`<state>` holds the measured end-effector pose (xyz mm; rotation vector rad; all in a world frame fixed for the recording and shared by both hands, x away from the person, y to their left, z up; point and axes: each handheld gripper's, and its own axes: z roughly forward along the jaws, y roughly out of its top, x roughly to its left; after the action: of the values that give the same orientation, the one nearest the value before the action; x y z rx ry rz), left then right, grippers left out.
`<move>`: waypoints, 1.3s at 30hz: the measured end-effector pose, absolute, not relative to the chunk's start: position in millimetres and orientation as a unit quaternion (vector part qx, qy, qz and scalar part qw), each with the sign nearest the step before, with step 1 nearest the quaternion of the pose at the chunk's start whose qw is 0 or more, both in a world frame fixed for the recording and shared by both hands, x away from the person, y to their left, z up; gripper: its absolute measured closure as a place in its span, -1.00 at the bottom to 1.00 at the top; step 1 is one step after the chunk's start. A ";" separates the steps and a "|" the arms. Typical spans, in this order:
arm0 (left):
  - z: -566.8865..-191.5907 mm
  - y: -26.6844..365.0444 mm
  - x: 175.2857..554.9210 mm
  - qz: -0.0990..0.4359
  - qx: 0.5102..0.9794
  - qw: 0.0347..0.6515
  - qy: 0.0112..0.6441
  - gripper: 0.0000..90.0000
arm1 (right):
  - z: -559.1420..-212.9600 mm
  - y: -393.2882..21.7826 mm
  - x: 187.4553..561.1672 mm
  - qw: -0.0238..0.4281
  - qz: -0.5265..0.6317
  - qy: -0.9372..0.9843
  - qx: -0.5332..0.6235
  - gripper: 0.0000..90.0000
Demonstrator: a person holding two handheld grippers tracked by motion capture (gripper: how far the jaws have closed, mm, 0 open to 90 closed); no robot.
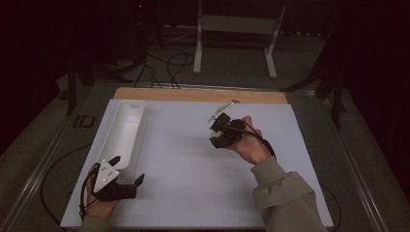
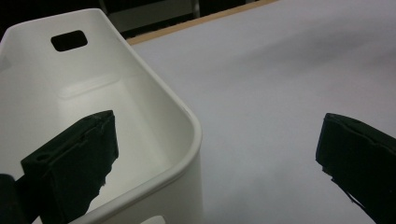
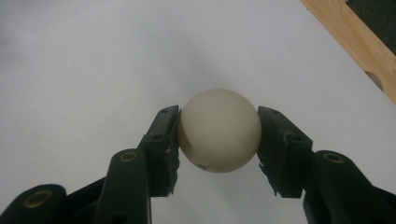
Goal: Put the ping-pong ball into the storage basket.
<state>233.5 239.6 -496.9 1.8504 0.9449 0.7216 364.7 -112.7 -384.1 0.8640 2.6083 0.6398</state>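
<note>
A cream-white ball (image 3: 218, 128) is pinched between the two black jaws of my right gripper (image 3: 218, 144), held just above the white board. In the high view my right gripper (image 1: 218, 138) hovers right of the board's middle, toward the back. A long white bin (image 1: 126, 126) lies along the board's left side. My left gripper (image 1: 128, 169) is at the bin's near end, open wide. In the left gripper view the bin's near corner wall (image 2: 187, 140) stands between the jaws, one jaw inside the bin and the other over the board. The bin's inside looks bare.
The white board (image 1: 183, 174) covers most of the table, and a wooden strip (image 1: 193, 94) runs along its far edge. Beyond the table stand a white frame (image 1: 234, 29) and cables on the floor. The bin's far wall has a handle slot (image 2: 69, 40).
</note>
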 end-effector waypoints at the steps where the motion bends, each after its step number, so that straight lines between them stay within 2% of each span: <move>1: -496.9 239.7 233.4 0.292 0.750 0.454 0.383 -1.00 | -384.2 -112.1 364.7 0.159 0.225 0.913 0.301 0.13; 39: -496.8 239.8 233.4 0.292 0.750 0.454 0.382 -1.00 | -384.1 -86.0 363.9 0.153 0.238 0.915 0.288 0.13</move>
<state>233.4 239.8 -496.8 1.8516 0.9438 0.7196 363.9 -86.0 -384.1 0.8255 2.6235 0.6814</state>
